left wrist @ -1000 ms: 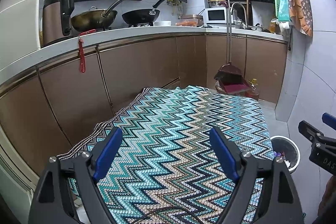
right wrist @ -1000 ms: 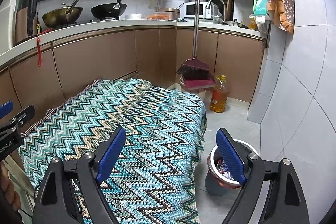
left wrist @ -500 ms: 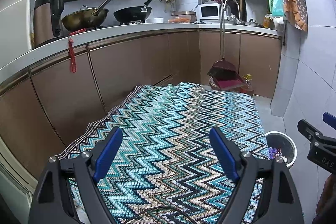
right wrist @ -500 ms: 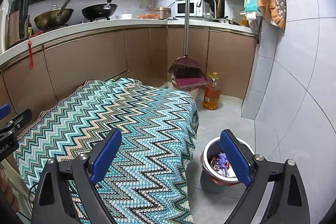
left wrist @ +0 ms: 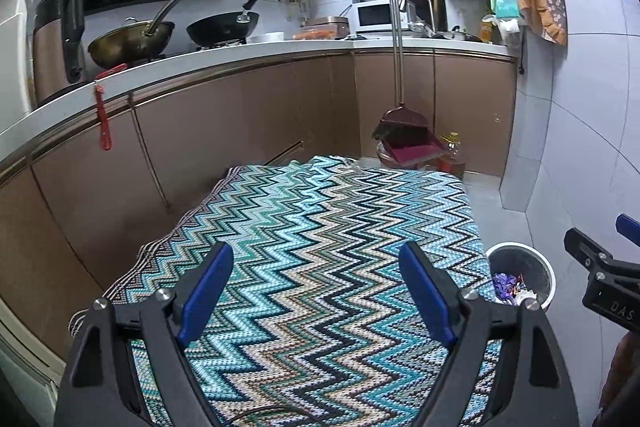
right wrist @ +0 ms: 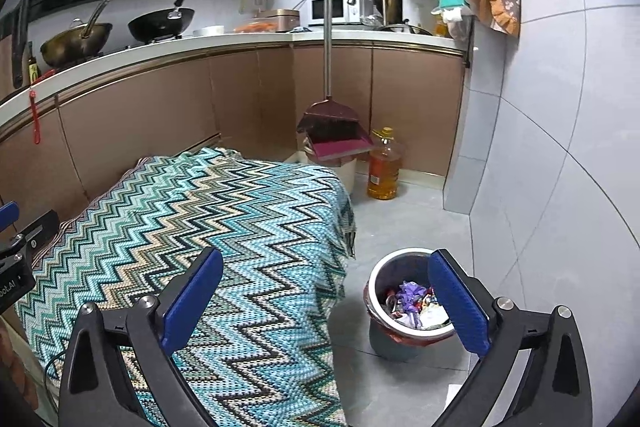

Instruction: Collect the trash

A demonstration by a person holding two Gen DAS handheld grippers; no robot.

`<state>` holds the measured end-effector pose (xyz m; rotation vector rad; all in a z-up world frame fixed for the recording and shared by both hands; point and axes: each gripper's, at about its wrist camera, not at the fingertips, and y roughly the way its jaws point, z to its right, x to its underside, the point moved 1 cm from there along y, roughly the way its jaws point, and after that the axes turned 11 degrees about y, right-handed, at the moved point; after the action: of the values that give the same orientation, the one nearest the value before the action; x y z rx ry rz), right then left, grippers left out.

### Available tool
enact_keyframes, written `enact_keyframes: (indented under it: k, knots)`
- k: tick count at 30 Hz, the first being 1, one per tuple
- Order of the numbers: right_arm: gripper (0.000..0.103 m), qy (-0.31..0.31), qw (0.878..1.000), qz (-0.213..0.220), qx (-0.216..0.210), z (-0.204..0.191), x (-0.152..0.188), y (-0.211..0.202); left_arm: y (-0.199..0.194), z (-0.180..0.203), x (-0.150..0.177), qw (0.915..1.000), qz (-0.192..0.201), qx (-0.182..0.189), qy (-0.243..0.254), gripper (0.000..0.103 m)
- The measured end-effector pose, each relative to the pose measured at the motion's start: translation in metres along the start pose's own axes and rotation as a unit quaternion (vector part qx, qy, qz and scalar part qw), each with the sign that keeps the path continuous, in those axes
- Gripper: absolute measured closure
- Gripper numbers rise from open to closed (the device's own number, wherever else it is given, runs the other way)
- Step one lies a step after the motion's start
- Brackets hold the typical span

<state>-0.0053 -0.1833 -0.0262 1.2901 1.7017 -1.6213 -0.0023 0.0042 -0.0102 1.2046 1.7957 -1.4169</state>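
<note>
Room: kitchen, zigzag cloth (left wrist: 320, 247) over my table
Left gripper (left wrist: 316, 291): I see it wide open, empty
Right gripper (right wrist: 324, 303): jaws just opening, wide, nothing between (bin behind one finger)
Trash (right wrist: 412, 303): inside bin (right wrist: 400, 259) on floor, beside table

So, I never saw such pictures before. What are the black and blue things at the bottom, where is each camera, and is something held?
They are two hand-held claws, one in each of a person's hands, each with a wide-angle camera looking forward along its blue fingers. One picture is from the left claw, the other from the right claw. Both stand open and hold nothing; the right one's jaws have just been opening. Below them is a table under a zigzag cloth with nothing loose on it. On the floor beside it stands a small bin with wrappers inside.
</note>
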Motion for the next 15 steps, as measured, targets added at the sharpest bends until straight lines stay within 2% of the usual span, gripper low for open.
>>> enact_keyframes:
  k: [15]
  knots:
    - [0.001, 0.024, 1.000, -0.007, 0.018, 0.025, 0.002, 0.010, 0.017, 0.034, -0.013, 0.9994, -0.001, 0.024, 0.025, 0.019]
